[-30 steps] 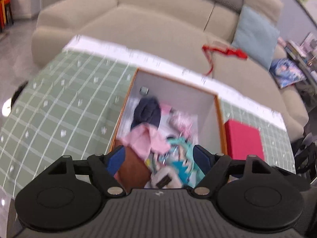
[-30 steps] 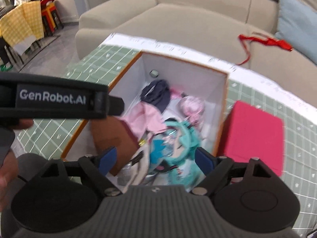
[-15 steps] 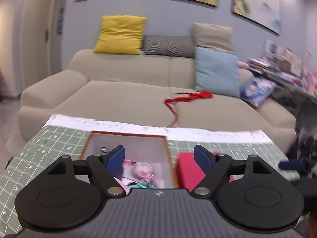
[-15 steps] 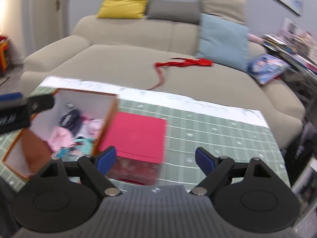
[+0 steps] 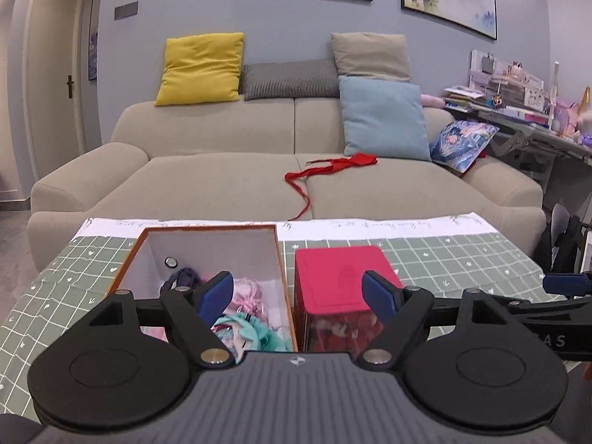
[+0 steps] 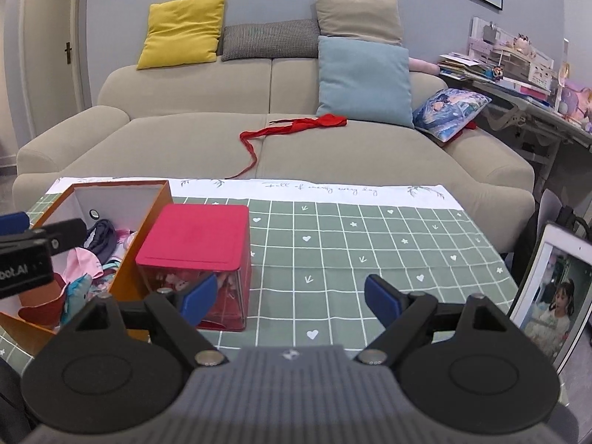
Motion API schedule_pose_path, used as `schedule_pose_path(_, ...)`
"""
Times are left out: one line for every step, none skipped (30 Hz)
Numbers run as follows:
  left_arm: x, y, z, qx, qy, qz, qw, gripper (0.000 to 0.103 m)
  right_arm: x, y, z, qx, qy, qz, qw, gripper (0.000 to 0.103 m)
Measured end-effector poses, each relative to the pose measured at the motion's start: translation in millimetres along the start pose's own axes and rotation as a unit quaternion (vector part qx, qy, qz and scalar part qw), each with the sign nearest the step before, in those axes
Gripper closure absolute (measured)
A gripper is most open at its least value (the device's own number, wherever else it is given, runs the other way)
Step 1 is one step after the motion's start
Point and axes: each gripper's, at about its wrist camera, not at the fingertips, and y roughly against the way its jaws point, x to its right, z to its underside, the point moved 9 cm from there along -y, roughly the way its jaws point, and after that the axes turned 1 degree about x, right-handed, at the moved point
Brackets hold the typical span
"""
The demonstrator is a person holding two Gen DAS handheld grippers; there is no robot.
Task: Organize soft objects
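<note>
Both grippers held above the near edge of the table (image 6: 370, 244), pointing toward the sofa (image 5: 229, 181).

Left gripper (image 5: 298, 298): jaws wide, nothing between the blue pads (image 5: 216, 292). It sits over the gap between the orange box and the red-lidded box.

Right gripper (image 6: 290, 298): jaws wide too, empty, only green checked cloth between the pads (image 6: 381, 298). Its left pad overlaps the red-lidded box in view; can't tell if it touches.

Orange box (image 5: 138, 255): open top, white inside, on the left part of the table. Soft stuff piled in it: dark blue-grey fabric bundle (image 6: 101, 238), pink cloth (image 6: 83, 264), pale pink plush (image 5: 248, 290), teal-haired doll (image 5: 255, 333). All loose, nothing gripped.

Red-lidded box (image 6: 199, 238): just beside the orange box on its right, clear walls, lid on, something red and white inside, too blurred to name.

Red ribbon-like cloth (image 5: 333, 166) lies on the sofa seat, one tail trailing toward the table edge. Well apart from both grippers.

Sofa cushions: yellow pillow (image 5: 201, 66), light blue pillow (image 5: 383, 116), printed pillow (image 5: 460, 140) at the right end.

Tablet (image 6: 547, 292) propped at the table's right edge, screen on.
</note>
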Motion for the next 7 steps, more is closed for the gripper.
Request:
schedule_pose_path(-0.5,-0.1,1.0,-0.001,0.0,0.0,1.0,0.01,-0.8,0.4,1.2,0.0,-0.003,-0.001,1.0,0.018)
schedule_pose_path(-1.0,0.5,2.5,-0.004,0.001,0.001,1.0,0.01,-0.7,0.1,1.5,-0.001,-0.005,-0.002,1.0,0.018)
schedule_pose_path(-1.7,0.7,3.4,-0.006,0.003,0.002,1.0,0.01,-1.5,0.7,2.4,-0.001,-0.006,-0.002,1.0,0.018)
schedule_pose_path(-2.6,0.9,3.7,-0.008,0.006,0.002,1.0,0.01,-2.5,1.1,3.0,-0.001,-0.006,-0.003,1.0,0.018)
schedule_pose_path(-3.7,1.7,3.8,-0.008,0.009,0.0,0.9999,0.01,-4.0,1.0,3.3,-0.003,-0.004,-0.004,1.0,0.018)
schedule_pose_path(-4.6,2.7,3.7,-0.007,0.011,-0.001,0.9999,0.01,-4.6,1.8,3.5,-0.002,-0.003,-0.004,1.0,0.018)
schedule_pose_path(-5.4,3.6,3.6,-0.006,0.011,-0.001,0.9999,0.01,-5.2,2.6,3.7,-0.001,-0.002,-0.003,1.0,0.018)
